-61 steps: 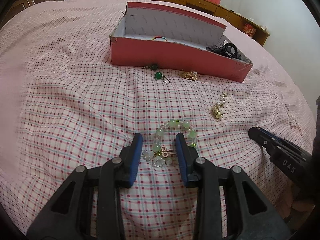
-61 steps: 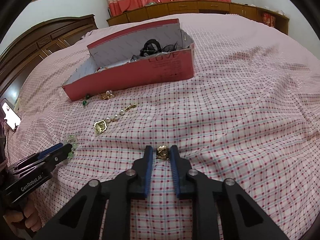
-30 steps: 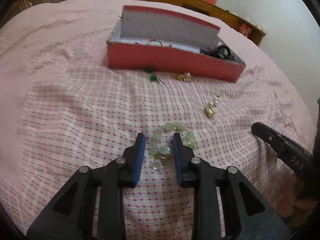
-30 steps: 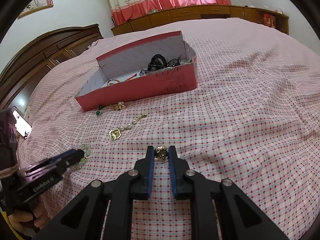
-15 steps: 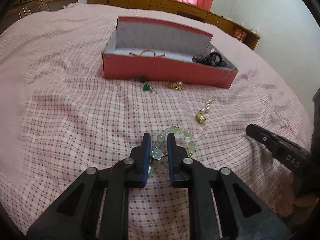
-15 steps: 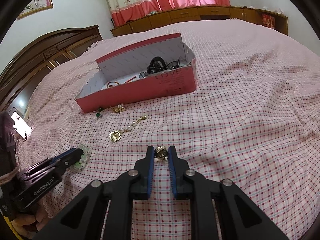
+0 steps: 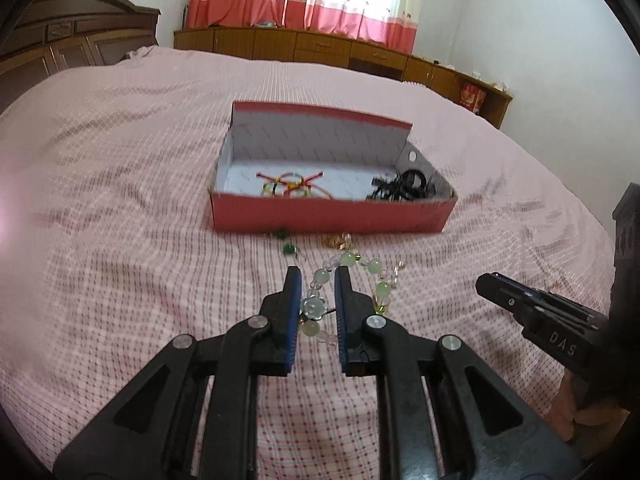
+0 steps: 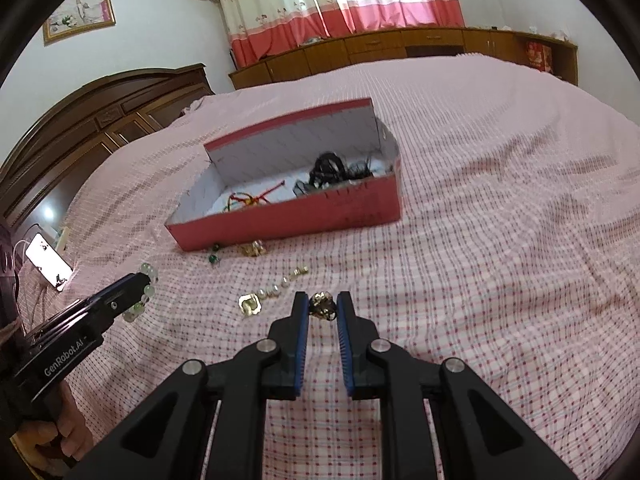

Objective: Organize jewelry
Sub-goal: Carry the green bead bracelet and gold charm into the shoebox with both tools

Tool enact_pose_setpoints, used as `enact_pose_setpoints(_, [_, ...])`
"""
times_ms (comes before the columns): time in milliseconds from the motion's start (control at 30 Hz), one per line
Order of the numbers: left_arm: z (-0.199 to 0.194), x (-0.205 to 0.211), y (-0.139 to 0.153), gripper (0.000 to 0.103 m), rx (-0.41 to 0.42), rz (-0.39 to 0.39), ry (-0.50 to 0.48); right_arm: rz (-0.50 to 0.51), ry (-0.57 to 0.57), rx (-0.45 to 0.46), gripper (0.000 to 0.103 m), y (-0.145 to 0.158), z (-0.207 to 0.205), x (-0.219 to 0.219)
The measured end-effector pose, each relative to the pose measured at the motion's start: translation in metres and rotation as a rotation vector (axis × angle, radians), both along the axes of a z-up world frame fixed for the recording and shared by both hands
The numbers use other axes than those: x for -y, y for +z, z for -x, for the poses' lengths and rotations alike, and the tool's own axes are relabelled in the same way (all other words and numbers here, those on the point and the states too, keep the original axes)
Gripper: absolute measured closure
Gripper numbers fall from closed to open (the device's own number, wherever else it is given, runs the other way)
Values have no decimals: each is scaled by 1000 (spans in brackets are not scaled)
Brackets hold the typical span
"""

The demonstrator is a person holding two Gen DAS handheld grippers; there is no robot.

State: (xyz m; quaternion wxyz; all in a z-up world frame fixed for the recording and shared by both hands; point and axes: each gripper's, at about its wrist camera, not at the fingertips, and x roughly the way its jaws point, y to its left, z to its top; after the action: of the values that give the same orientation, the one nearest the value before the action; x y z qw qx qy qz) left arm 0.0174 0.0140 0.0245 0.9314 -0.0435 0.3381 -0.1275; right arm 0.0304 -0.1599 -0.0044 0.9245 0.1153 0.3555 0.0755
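My left gripper [image 7: 317, 294] is clamped on the green bead bracelet [image 7: 348, 280]; its jaws have just been closing, with the flower charm pinched between the pads and the rest of the loop hanging beyond the fingertips, clear of the checked bedspread [image 7: 120, 240]. My right gripper [image 8: 323, 307] is clenched on a small gold piece [image 8: 322, 306], held at the pad tips.

Ahead of both tools sits the red box [image 7: 332, 216], open at the top, on the bedspread. Inside it lie coloured cords [image 7: 290, 185] at the middle and a black tangle [image 7: 404, 186] at the right end.

Between the grippers and the near box wall lie loose items: a green pendant [image 7: 289, 249] and a gold cluster [image 7: 338, 241] just beside the wall, and a pearl chain [image 8: 272, 291] nearer my right gripper. A lit phone [image 8: 48, 262] lies at the far left of the right wrist view.
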Motion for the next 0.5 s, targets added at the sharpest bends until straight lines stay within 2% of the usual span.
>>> enact_pose_setpoints(500, [-33,2,24,95,68,13,20,-10,36,139,87,38,-30,-7])
